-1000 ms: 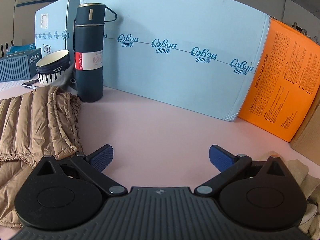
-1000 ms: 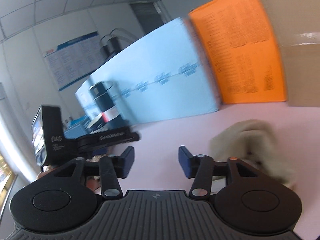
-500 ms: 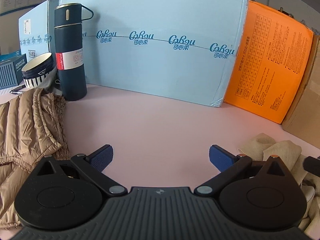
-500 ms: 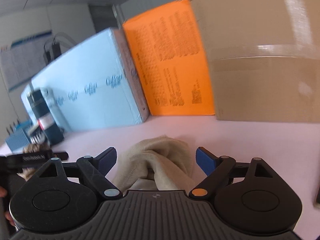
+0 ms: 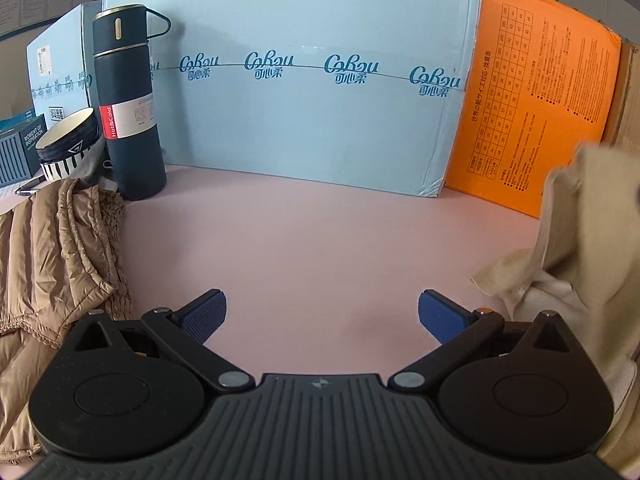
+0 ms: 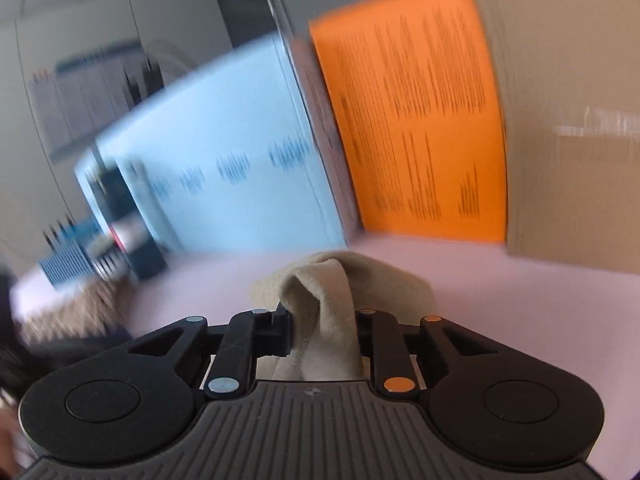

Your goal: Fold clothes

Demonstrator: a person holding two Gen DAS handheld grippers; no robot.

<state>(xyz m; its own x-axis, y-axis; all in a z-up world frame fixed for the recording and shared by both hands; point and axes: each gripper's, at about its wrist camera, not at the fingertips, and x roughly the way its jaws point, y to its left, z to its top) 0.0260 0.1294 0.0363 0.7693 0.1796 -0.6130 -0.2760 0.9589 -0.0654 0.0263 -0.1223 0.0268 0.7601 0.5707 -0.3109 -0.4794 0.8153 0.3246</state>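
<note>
A beige knit garment [image 6: 332, 304] bunches between the jaws of my right gripper [image 6: 324, 336], which are closing and pinch a fold of it above the pink table. The same beige garment [image 5: 580, 248] rises at the right edge of the left wrist view, lifted off the table. My left gripper [image 5: 322, 316] is open over bare pink tabletop, with nothing between its blue pads. A tan quilted jacket [image 5: 56, 256] lies crumpled to its left.
A light blue carton [image 5: 312, 80], an orange box [image 5: 532, 112] and a brown cardboard box [image 6: 568, 128] wall off the back of the table. A dark thermos [image 5: 128, 108], a striped bowl [image 5: 68, 144] and a blue box [image 5: 20, 152] stand at back left.
My right gripper went from open around the beige garment to closed on it, and the cloth has risen. The left gripper drifted slightly right and stayed open.
</note>
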